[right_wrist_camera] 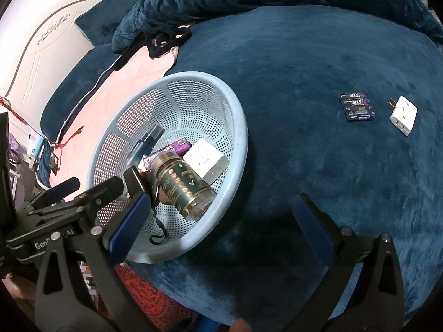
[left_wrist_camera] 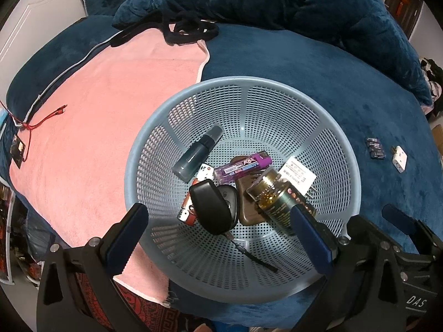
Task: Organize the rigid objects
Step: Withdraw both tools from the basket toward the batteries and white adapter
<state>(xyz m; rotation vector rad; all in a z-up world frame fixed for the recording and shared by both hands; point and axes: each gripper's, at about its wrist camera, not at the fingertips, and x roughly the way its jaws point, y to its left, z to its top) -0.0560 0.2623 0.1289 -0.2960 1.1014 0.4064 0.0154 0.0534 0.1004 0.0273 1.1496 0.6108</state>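
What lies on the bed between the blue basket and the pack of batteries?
Nothing: in the right wrist view, only bare blue blanket stretches from the basket to the battery pack. The white plug adapter lies beyond the pack.

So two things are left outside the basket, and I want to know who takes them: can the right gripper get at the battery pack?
Probably yes. The right gripper is open and empty, and the battery pack lies ahead of it on bare blue blanket, beside the white plug adapter.

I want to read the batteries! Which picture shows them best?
The right wrist view. The pack of batteries lies on the blue blanket fairly large and unblocked, with its label printing visible, beside the white plug. In the left wrist view the batteries are small and dark near the edge, their printing unreadable.
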